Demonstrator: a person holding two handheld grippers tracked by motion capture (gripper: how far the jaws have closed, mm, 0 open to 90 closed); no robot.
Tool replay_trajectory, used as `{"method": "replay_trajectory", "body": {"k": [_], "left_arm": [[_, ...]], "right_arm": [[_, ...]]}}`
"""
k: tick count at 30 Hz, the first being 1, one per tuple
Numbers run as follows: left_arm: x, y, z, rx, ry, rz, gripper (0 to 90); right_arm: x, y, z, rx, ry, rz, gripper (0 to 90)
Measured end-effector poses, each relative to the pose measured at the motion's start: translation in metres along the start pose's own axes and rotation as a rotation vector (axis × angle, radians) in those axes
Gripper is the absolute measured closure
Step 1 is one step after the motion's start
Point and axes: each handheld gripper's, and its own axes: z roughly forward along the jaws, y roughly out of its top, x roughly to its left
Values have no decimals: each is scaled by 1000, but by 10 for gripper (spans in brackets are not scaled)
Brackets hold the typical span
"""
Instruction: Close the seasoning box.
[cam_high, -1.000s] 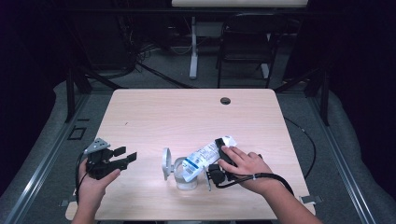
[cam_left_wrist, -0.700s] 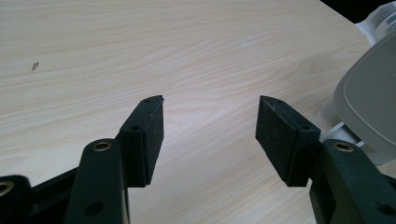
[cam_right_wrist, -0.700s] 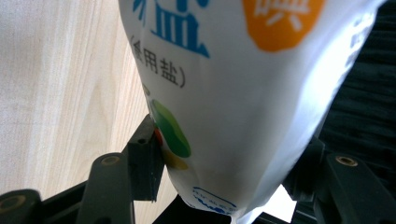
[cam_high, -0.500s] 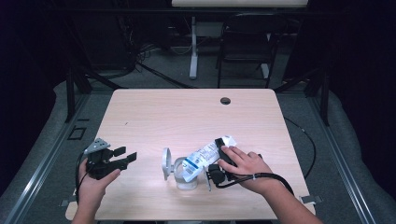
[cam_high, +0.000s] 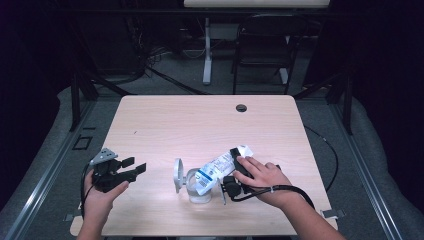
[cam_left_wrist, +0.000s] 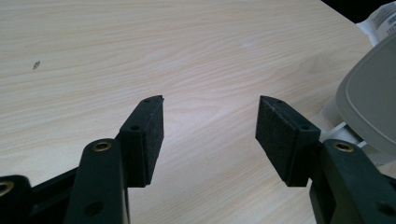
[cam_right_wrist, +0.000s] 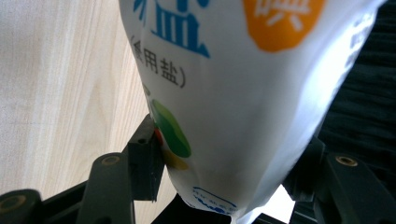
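While your right gripper (cam_high: 231, 172) clamps the soft, glossy white salt bag (cam_high: 216, 169), tilted over a squat white jar (cam_high: 199, 190) near the pale woodgrain tabletop's (cam_high: 200, 125) near edge, your left gripper (cam_high: 134, 167) gapes empty; your hand hides the bag's right end.

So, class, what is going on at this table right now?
A person works at a wooden table with a gripper in each hand. The right gripper is clamped on a white bag of salt, tilting it so its lower end sits over a small white container whose hinged lid stands open. Whether anything is pouring cannot be seen. The left gripper hangs off to the side, jaws open and holding nothing, pointed toward the container.
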Motion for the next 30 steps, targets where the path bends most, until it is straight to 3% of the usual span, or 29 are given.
{"method": "replay_trajectory", "body": {"k": [30], "left_arm": [[1, -1, 1, 9, -1, -1, 422]], "right_arm": [[-1, 0, -1, -4, 1, -14, 422]]}}
